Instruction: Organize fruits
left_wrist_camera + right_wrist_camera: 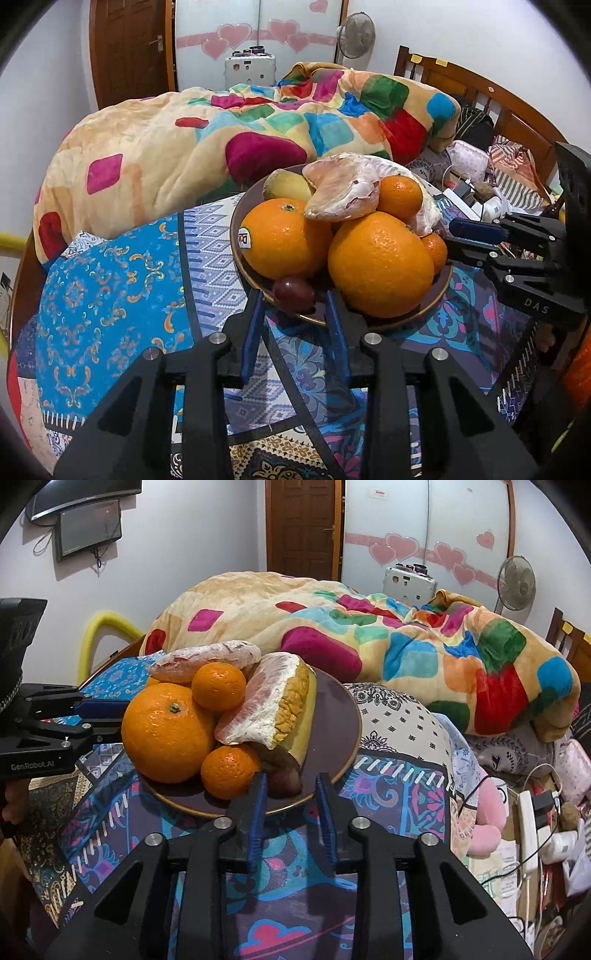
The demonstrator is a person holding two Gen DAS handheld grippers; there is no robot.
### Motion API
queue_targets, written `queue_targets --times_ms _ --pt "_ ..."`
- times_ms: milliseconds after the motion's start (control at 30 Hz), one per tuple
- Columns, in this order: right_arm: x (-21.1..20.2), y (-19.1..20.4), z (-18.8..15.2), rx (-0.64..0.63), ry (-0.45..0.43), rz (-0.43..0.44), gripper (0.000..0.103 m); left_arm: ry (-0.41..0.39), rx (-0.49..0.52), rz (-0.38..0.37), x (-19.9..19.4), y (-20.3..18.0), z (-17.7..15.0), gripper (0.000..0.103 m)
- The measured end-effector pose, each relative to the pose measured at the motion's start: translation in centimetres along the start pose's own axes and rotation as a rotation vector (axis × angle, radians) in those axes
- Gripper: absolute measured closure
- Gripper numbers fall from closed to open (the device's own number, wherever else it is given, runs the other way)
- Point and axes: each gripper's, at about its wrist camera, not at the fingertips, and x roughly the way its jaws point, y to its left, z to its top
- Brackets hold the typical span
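Note:
A dark plate (pixel 439 291) on the patterned bedspread holds piled fruit: two big oranges (pixel 380 264), small mandarins (pixel 400 197), peeled pomelo pieces (pixel 347 190) and a red grape (pixel 293 293). My left gripper (pixel 295 295) is open, its blue pads either side of the grape at the plate's near rim. My right gripper (pixel 290 777) is open at the opposite rim of the plate (pixel 341 705), its fingers flanking a dark red fruit (pixel 284 781) beside a mandarin (pixel 231 771) and a pomelo wedge (pixel 269 705). Each gripper shows in the other's view, the right one (pixel 476 236) and the left one (pixel 99 716).
A rumpled multicoloured blanket (pixel 207 136) lies behind the plate. A wooden headboard (pixel 491 96), chargers and cables (pixel 532 812) and clutter lie to the right. A fan (pixel 356 35) and a white box (pixel 251 70) stand at the back.

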Motion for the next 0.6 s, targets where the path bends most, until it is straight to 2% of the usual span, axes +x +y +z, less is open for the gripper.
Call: queue_targets --times_ms 167,333,467,600 --pt "-0.6 -0.4 -0.3 0.023 -0.012 -0.006 0.074 -0.022 -0.014 0.005 -1.2 0.0 -0.5 0.069" --pt "-3.5 0.0 -0.5 0.044 -0.051 -0.014 0.074 -0.079 -0.032 0.010 -4.3 -0.9 -1.1 0.069" --pt "-7.1 1.0 -0.2 0.057 -0.115 -0.015 0.074 -0.158 -0.026 0.017 -8.5 -2.4 -1.5 0.069" --pt "-11.8 2.5 0.0 0.058 -0.208 -0.021 0.074 -0.277 -0.003 0.053 -14.3 -4.5 -2.2 0.069"
